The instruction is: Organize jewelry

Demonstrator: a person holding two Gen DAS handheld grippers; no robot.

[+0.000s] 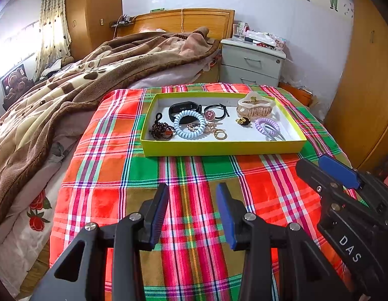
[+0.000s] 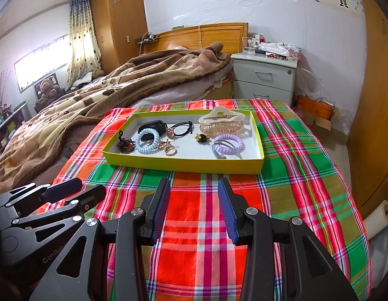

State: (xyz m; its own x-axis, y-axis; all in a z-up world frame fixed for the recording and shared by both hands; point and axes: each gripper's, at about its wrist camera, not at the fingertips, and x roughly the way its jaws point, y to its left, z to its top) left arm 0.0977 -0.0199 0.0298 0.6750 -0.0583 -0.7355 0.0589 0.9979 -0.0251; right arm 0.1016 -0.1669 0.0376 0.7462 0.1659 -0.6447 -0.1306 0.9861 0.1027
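A shallow yellow-green box sits on a plaid cloth. Inside lie a beige hair claw, a black band, a light blue coil tie, a purple coil tie, a dark bead bracelet, a black elastic with a charm, gold pieces. My left gripper hovers open before the box, empty. My right gripper stands open beside it, empty.
The plaid cloth covers a small table at the foot of a bed with a brown blanket. A grey nightstand stands behind. A wooden wardrobe lines the right side.
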